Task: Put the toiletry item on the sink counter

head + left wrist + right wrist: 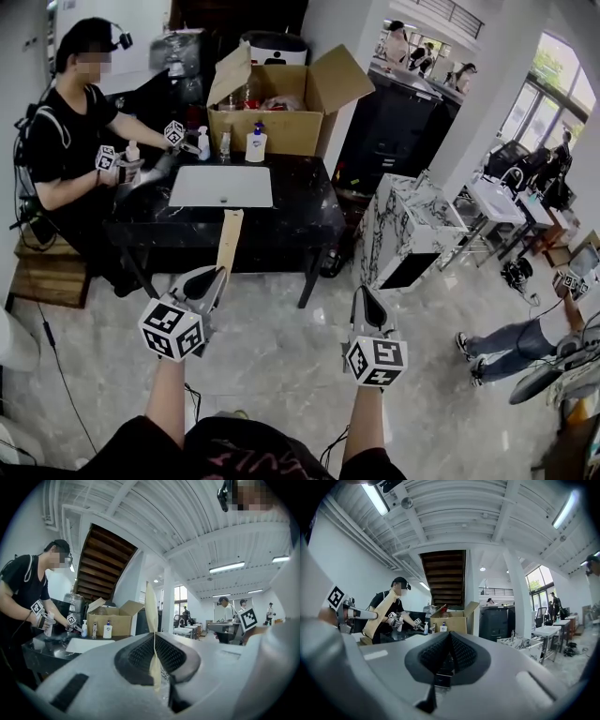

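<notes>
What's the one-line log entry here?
left gripper: shut on tan strip | right gripper: shut, empty | tan strip: not yet on counter

No word, number or brand can be read anywhere. The pump bottle (256, 142) on the desk (309, 211) has a blue label too small to make out. The dark shirt (244, 455) has pinkish lettering too blurred to read. The cubes on the left gripper (217, 274) and right gripper (362, 295) carry only black-and-white square patterns.
</notes>
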`<move>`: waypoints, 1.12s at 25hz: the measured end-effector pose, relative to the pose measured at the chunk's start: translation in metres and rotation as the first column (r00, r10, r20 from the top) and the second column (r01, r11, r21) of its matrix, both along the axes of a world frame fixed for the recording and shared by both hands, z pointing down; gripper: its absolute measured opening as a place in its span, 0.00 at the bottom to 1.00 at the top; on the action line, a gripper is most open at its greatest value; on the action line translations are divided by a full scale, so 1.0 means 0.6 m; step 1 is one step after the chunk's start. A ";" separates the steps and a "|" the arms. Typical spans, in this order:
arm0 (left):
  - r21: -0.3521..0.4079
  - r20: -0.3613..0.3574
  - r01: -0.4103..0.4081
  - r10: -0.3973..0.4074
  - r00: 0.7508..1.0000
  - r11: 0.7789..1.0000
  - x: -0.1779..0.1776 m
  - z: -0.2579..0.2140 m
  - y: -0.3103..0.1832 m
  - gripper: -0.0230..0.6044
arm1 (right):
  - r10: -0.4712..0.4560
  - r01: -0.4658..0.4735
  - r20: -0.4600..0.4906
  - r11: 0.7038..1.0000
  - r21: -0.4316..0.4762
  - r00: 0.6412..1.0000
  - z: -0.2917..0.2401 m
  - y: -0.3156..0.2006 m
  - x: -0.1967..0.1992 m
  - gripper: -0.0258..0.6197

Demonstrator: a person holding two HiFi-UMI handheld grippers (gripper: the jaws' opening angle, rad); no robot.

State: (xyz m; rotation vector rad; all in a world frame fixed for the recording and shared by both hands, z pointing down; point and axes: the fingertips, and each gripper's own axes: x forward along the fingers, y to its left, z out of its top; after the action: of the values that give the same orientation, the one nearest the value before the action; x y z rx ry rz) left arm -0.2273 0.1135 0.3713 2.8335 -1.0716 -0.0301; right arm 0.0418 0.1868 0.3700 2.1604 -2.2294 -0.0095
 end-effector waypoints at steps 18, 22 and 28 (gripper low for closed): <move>-0.008 0.001 -0.067 0.067 0.998 0.998 0.006 0.016 -0.035 0.05 | 0.070 -0.070 -0.009 0.997 0.028 0.998 -0.005 -0.007 -0.009 0.04; -0.008 -0.001 -0.062 0.062 0.998 0.998 0.019 0.023 -0.061 0.05 | 0.063 -0.063 -0.003 0.998 0.022 0.998 0.007 -0.035 0.004 0.04; -0.018 0.005 -0.058 0.058 0.998 0.998 0.052 0.033 -0.100 0.05 | 0.044 -0.044 0.006 0.999 0.009 0.999 0.022 -0.077 0.034 0.04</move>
State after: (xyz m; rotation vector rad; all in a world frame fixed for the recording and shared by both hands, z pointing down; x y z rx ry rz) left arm -0.1959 0.0537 0.3910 2.8493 -0.9850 -0.0075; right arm 0.0623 0.1407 0.3834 2.2162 -2.1887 -0.0131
